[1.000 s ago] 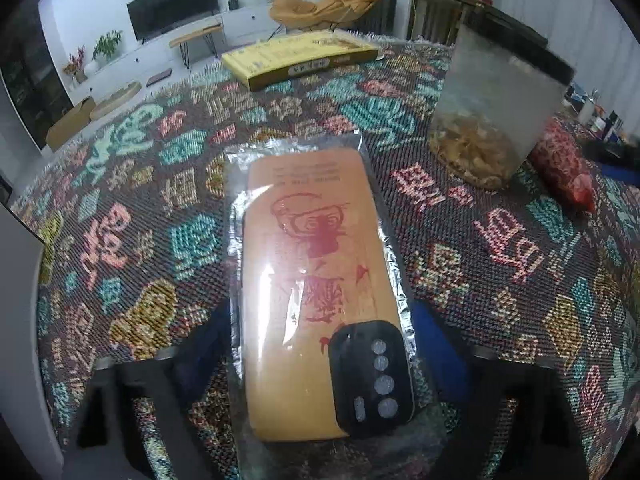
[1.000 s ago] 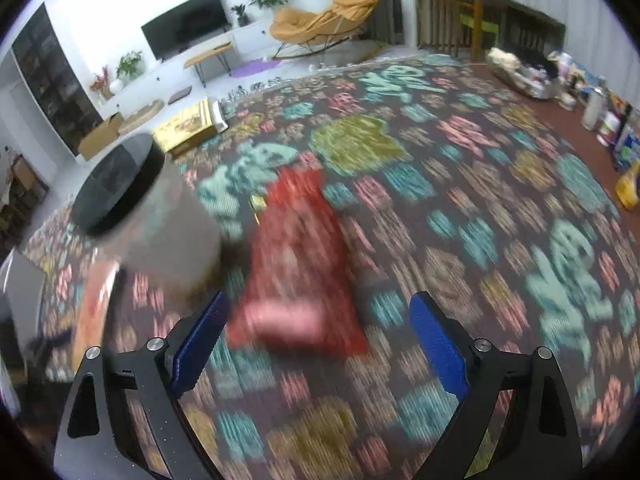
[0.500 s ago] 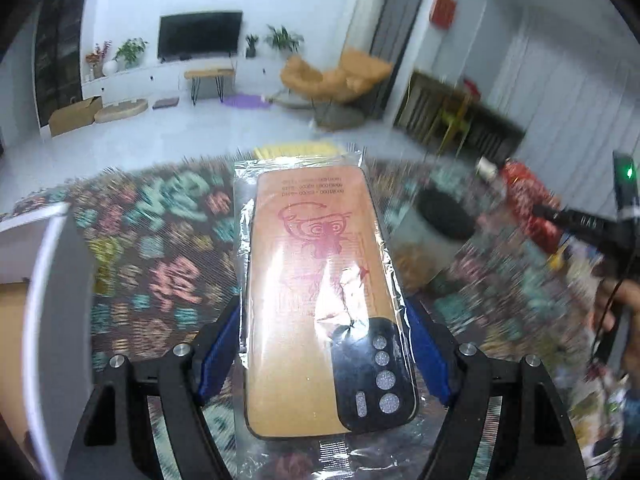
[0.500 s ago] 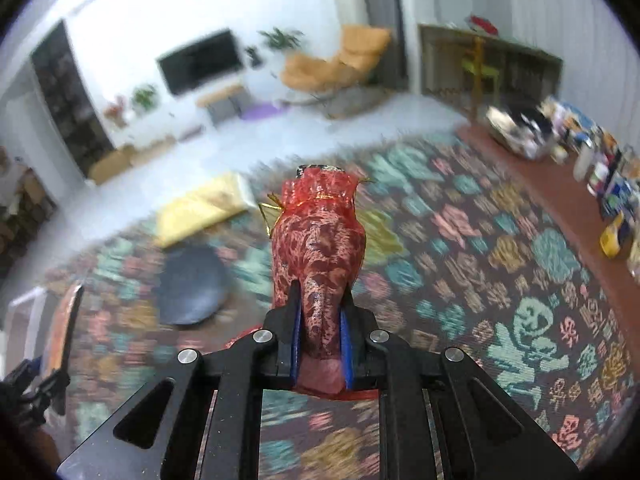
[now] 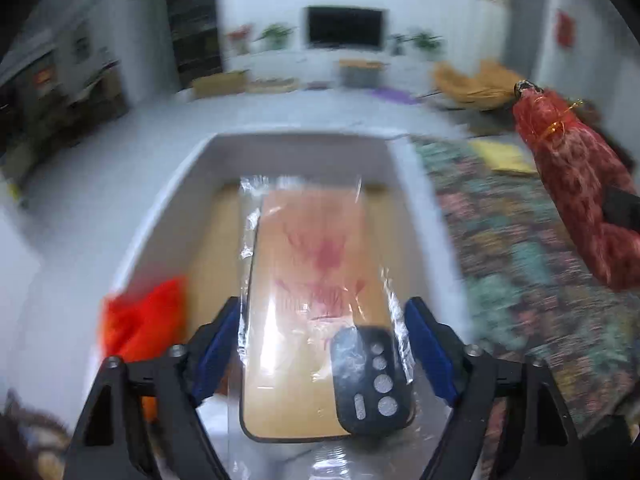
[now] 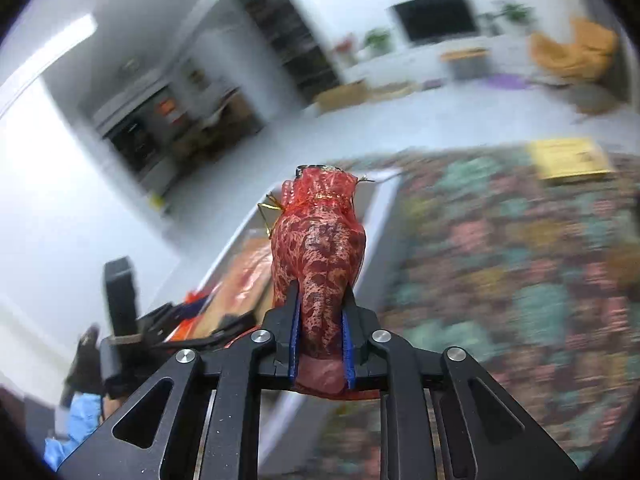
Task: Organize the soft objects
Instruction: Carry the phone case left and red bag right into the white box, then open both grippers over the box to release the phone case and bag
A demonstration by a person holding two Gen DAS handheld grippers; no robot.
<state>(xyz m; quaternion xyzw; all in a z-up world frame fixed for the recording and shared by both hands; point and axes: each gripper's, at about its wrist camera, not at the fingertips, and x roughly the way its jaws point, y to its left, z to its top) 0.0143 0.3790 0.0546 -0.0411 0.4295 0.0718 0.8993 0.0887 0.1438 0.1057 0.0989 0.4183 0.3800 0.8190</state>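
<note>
My left gripper (image 5: 320, 344) is shut on an orange phone case (image 5: 308, 300) in a clear plastic sleeve and holds it over a white tray (image 5: 176, 200) with a wooden floor. My right gripper (image 6: 320, 340) is shut on a red patterned drawstring pouch (image 6: 320, 248), held up in the air. The pouch also shows at the right of the left wrist view (image 5: 576, 184). The left gripper and the tray (image 6: 376, 216) show at the lower left of the right wrist view.
An orange-red soft item (image 5: 140, 320) lies in the tray's near left corner. The patterned tablecloth (image 5: 520, 248) lies to the right of the tray. A yellow box (image 6: 568, 158) sits at the far side of the table. Both views are motion-blurred.
My left gripper has swung left with the phone case, from above the cloth to above the white tray. My right gripper has swung left with the pouch towards the tray.
</note>
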